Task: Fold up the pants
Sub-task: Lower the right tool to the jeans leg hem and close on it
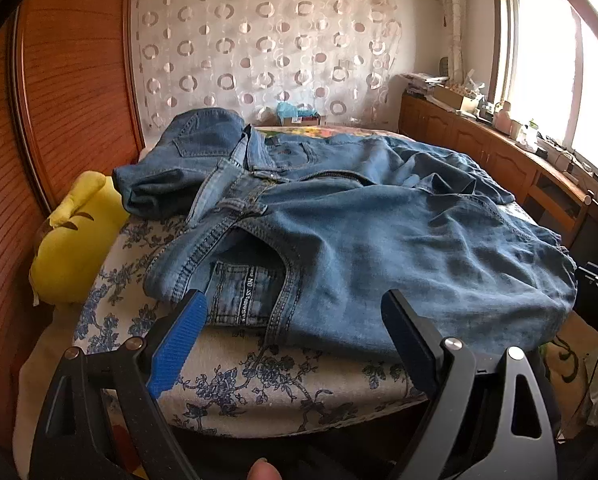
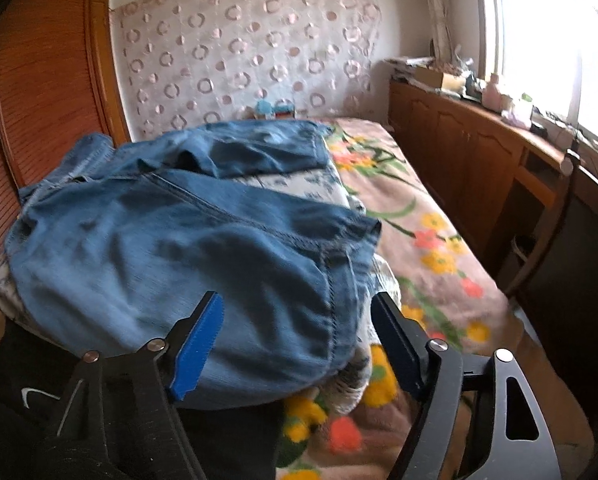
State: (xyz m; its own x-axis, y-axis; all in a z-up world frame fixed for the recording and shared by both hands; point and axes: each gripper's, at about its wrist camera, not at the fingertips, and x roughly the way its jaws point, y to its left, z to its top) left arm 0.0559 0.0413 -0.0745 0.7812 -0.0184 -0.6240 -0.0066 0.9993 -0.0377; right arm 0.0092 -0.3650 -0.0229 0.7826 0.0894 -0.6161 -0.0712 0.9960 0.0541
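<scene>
Blue denim pants (image 1: 359, 240) lie crumpled on a bed with a blue-flowered white cover (image 1: 239, 384). The waistband and a pocket face my left gripper (image 1: 295, 304), which is open and empty just in front of the near edge of the denim. In the right wrist view the same pants (image 2: 179, 248) spread over the bed's left part, with the legs lying toward the back. My right gripper (image 2: 297, 304) is open and empty, low over the near hem of the denim.
A yellow plush toy (image 1: 75, 240) lies at the bed's left beside a wooden wardrobe (image 1: 59, 100). A floral blanket (image 2: 431, 248) covers the right of the bed. A wooden cabinet (image 2: 479, 152) with clutter runs under the window. A black garment (image 2: 39, 392) lies near left.
</scene>
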